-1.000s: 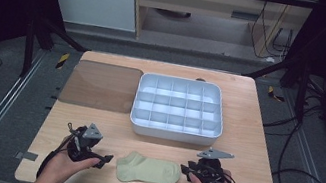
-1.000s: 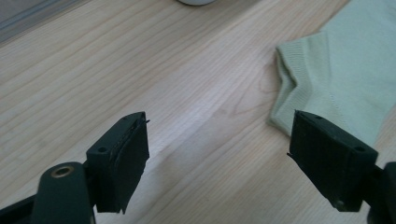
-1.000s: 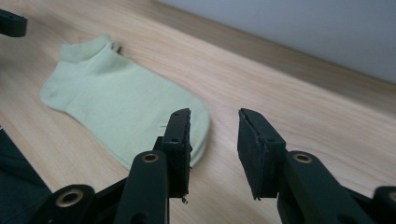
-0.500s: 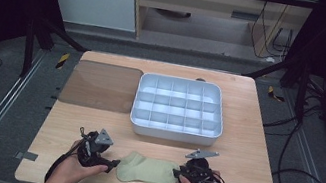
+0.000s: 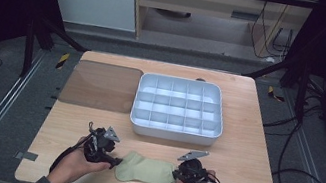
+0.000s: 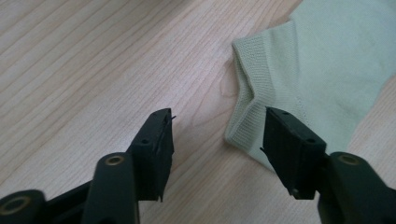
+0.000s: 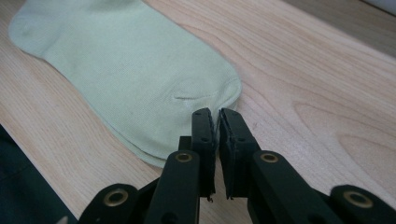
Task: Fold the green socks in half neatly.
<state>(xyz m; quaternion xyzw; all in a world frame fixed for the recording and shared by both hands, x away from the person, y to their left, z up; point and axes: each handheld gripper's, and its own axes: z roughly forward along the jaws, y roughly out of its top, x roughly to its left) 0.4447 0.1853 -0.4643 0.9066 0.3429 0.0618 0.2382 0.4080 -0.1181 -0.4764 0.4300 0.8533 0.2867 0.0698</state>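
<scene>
- The brown mat (image 5: 100,85) lies flat at the far left of the wooden surface (image 5: 251,158), just beside the white divided tray (image 5: 178,108).
- The left gripper (image 5: 114,162) sits low at the near left edge, at the cuff end of the pale green sock (image 5: 146,169).
- Its jaws have just been closing and stand partly apart; in the left gripper view one jaw rests over the ribbed cuff (image 6: 247,109), the other over bare wood, and neither presses the cloth.
- The sock lies flat near the front edge, between the two grippers.
- The right gripper (image 5: 178,173) meets the sock's toe end; its jaws have just been closing and now stand almost together, pinching the edge of the toe (image 7: 219,95).
</scene>
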